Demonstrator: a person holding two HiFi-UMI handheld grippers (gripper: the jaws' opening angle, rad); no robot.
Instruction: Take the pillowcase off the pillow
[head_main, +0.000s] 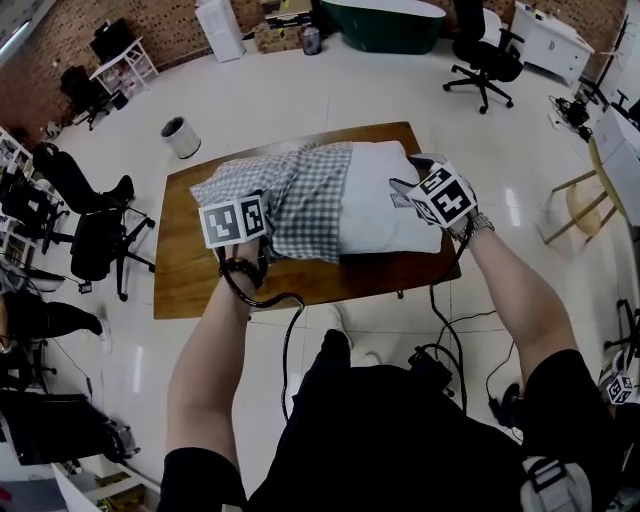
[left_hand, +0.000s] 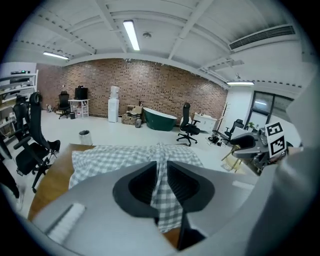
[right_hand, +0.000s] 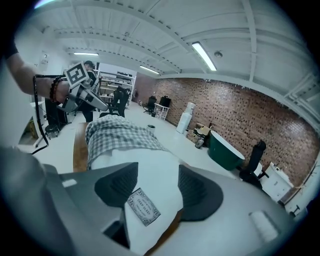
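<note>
A white pillow (head_main: 385, 205) lies across the wooden table (head_main: 190, 280), its left half inside a grey-and-white checked pillowcase (head_main: 290, 195). My left gripper (head_main: 262, 215) is at the pillowcase's near edge. In the left gripper view its jaws (left_hand: 160, 172) stand slightly apart, with a raised fold of the pillowcase (left_hand: 161, 190) loose between them. My right gripper (head_main: 410, 178) is at the pillow's bare right end. In the right gripper view its jaws (right_hand: 152, 187) stand wide around the pillow's corner (right_hand: 150, 170), near the sewn label (right_hand: 142, 206).
A small round bin (head_main: 181, 137) stands on the floor beyond the table's left corner. Black office chairs (head_main: 95, 225) crowd the left side, and a wooden chair (head_main: 590, 200) is at the right. A black cable (head_main: 285, 320) hangs off the table's near edge.
</note>
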